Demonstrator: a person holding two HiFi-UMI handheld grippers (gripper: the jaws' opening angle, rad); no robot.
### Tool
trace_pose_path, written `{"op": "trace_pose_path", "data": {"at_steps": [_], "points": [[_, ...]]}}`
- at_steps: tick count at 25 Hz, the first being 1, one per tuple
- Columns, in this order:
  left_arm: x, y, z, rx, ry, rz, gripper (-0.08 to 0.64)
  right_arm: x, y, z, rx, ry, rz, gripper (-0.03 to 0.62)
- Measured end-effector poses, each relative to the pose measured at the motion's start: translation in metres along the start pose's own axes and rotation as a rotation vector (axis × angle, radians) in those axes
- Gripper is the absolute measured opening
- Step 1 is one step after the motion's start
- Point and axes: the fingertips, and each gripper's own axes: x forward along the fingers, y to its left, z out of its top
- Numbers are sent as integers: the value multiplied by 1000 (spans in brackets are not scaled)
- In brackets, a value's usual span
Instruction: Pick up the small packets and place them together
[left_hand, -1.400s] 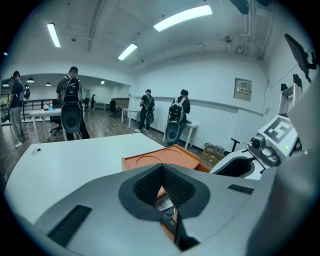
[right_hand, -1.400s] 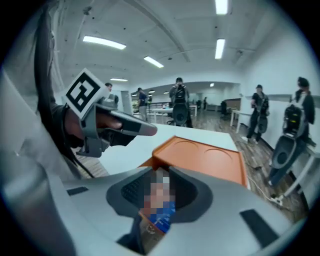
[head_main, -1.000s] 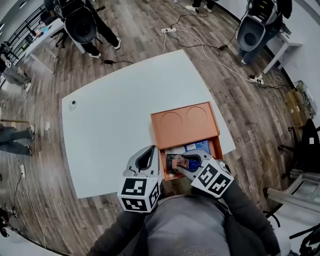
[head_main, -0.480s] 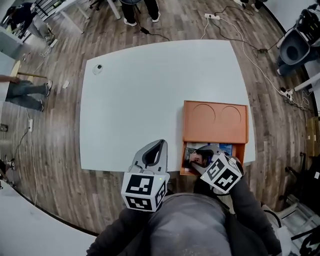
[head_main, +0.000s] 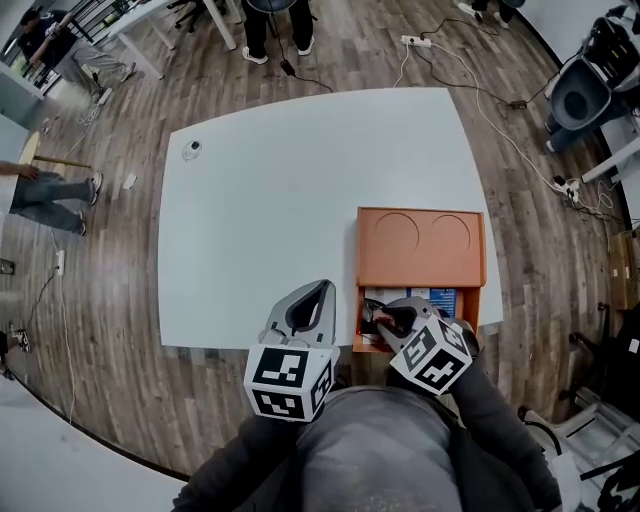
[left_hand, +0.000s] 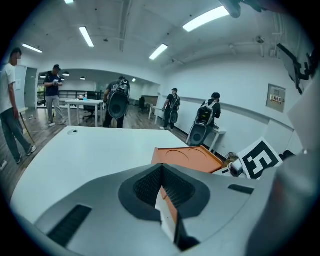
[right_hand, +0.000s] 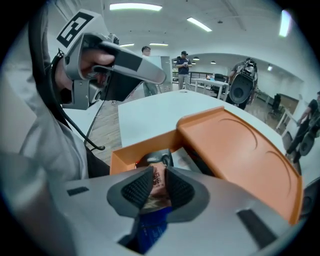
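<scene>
So my right gripper (head_main: 385, 318) is down in the open end of the orange box (head_main: 420, 240), lower right of centre in the head view. Its jaws have just been closing, and in the right gripper view they're pinching a small pinkish packet (right_hand: 158, 181) between the pads. That packet is sitting just above the box's open compartment, with a dark packet (right_hand: 152, 159) right beyond it. There's a blue packet (head_main: 443, 297) in there too, up against the lidded part. The rest of the box is covered by a flat orange lid (right_hand: 235, 145) with two round recesses in it.

My left gripper (head_main: 320, 288) is just left of the box, at the bottom edge of the white tabletop (head_main: 260, 220). In the left gripper view its jaws are together at the tips with nothing between them, and it's pointing out across the tabletop. Can't tell if it's touching the surface.
</scene>
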Motion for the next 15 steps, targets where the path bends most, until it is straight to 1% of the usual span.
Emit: {"op": "trace_pose_path", "data": {"at_steps": [6, 10, 15], "points": [[-5, -15, 16, 46, -35, -29, -3, -31, -5, 15, 15, -76, -57, 83], [-3, -37, 21, 77, -58, -57, -3, -53, -7, 11, 18, -116, -101, 83], [4, -59, 27, 102, -68, -91, -3, -73, -12, 9, 28, -148, -122, 83]]}}
